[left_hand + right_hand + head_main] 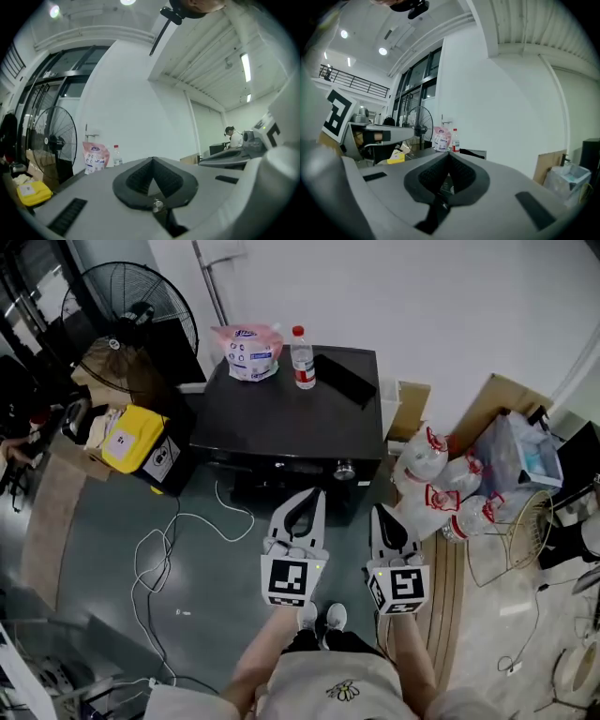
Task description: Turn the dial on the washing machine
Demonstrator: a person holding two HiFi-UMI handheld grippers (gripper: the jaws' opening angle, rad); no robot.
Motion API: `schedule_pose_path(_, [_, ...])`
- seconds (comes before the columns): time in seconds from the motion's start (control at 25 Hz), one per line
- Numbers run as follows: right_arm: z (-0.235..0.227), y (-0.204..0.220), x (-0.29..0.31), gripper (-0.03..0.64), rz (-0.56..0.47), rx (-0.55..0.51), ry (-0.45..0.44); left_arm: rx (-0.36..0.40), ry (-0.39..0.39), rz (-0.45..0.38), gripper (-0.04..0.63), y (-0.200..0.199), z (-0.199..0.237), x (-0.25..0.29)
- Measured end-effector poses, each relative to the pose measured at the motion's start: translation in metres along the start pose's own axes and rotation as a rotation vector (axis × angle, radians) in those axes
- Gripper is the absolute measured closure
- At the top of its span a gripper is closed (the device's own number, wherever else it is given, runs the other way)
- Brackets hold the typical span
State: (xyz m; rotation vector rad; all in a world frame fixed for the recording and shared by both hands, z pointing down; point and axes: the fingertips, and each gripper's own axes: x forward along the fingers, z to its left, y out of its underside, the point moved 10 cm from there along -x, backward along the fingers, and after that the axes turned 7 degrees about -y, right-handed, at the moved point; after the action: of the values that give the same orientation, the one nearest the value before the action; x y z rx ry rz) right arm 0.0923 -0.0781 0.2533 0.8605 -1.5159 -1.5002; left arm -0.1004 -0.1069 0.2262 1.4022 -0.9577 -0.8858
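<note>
Left gripper (316,495): we see its jaws together, empty.
Right gripper (379,512): together too (nothing held).
Dial (344,469): apart from both.

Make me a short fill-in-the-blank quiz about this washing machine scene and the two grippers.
1. On top of the washing machine, the water bottle stands beside a ____ bag.
2. The left gripper and the right gripper are both ____, with nothing between their jaws.
3. The dial sits on the machine's ____ face, and neither gripper touches it.

Missing words: pink; shut; front
</note>
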Motion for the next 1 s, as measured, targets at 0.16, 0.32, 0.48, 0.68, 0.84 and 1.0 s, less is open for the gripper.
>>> schedule_pose_path(0.16, [0.009, -0.019, -0.005, 0.614, -0.035, -0.026, 0.007, 0.023, -0.013, -0.037, 0.597, -0.018, 0.001, -0.021])
schedule_pose_path(0.32, [0.020, -0.028, -0.016, 0.614, -0.050, -0.070, -0.033, 0.054, -0.013, -0.044, 0.597, -0.021, -0.003, -0.041])
schedule_pose_path(0.48, [0.024, -0.028, -0.026, 0.614, -0.055, -0.089, -0.064, 0.067, -0.025, -0.046, 0.597, -0.018, -0.007, -0.054])
schedule_pose_path(0.68, [0.028, -0.028, -0.032, 0.614, -0.054, -0.087, -0.084, 0.083, -0.045, -0.047, 0.597, -0.019, -0.005, -0.064])
schedule_pose_path(0.84, [0.029, -0.030, -0.034, 0.614, -0.062, -0.084, -0.087, 0.086, -0.049, -0.050, 0.597, -0.020, -0.003, -0.064])
schedule_pose_path(1.0, [0.029, -0.030, -0.034, 0.614, -0.063, -0.081, -0.076, 0.080, -0.046, -0.054, 0.597, -0.019, -0.002, -0.063])
